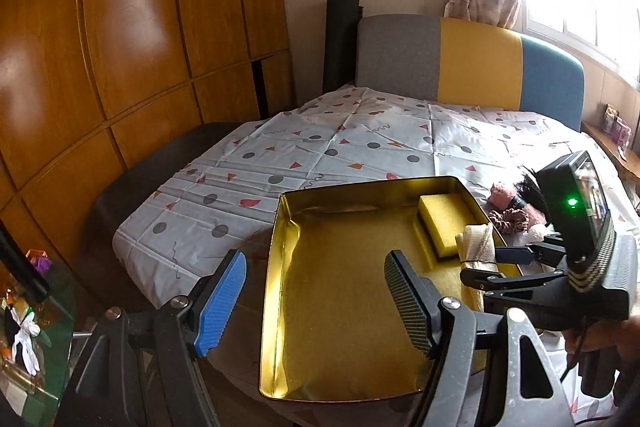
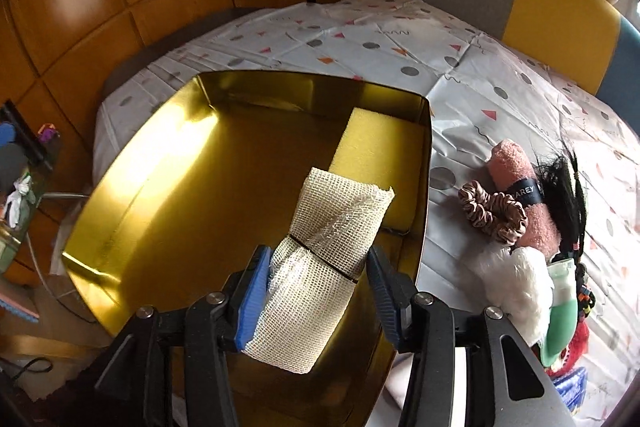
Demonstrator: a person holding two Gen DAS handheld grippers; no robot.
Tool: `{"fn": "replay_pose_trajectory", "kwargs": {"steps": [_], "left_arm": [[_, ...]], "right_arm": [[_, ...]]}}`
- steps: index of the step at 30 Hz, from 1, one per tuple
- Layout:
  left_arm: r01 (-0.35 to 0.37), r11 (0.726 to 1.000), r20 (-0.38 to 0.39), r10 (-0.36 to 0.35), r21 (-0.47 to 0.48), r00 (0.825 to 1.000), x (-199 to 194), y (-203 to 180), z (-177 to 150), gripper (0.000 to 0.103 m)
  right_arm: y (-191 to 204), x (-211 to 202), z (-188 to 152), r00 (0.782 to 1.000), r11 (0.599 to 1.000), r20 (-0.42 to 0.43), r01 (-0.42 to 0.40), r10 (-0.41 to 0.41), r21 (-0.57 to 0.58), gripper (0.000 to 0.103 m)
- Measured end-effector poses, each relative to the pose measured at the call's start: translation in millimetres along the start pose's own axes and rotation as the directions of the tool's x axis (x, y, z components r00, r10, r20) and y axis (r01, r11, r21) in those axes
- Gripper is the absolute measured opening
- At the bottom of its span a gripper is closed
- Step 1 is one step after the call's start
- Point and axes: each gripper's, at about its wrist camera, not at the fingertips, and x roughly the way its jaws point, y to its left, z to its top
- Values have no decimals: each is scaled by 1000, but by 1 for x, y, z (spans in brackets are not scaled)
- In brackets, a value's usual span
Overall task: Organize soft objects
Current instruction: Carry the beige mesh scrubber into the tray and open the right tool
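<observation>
Right wrist view: your right gripper (image 2: 316, 277), half-open, barely cradles the mesh roll (image 2: 320, 267); lay it beside the yellow sponge (image 2: 376, 163) by the gold tin's (image 2: 160, 163) right wall, while your left gripper (image 1: 316, 303) hangs wide and empty.

Gold tin (image 2: 120, 187), yellow sponge (image 2: 376, 163), cream mesh roll (image 2: 320, 267).

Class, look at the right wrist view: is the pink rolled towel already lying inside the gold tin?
No, the pink rolled towel lies on the patterned tablecloth outside the gold tin, beside a scrunchie.

The shallow gold metal tray (image 2: 120, 195) is mostly bare floor; a yellow rectangular sponge (image 2: 380, 163) fills its far right corner. Beyond its right wall, a pink rolled towel (image 2: 516, 167) and other soft items crowd the patterned-cloth surface (image 2: 360, 27).
</observation>
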Motion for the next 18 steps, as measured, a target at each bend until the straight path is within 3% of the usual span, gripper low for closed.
{"fn": "replay_pose_trajectory", "kwargs": {"steps": [5,7,8,18], "left_arm": [[-3,1000,-3,3,-4,1000,2,3,0,73],[-5,1000,-2,5,-5,1000,2,3,0,73],[-4,1000,-3,4,-6,1000,2,3,0,73],[-2,1000,-2,2,4,1000,1,2,-1,73]], "right_arm": [[-3,6,2,1000,1000,5,15,-15,26,53],[-5,5,1,1000,999,11,11,-12,38,64],[-5,5,1,1000,999,16,9,-9,46,75],[-13,-24,-5,995,995,94,12,-21,95,76]]}}
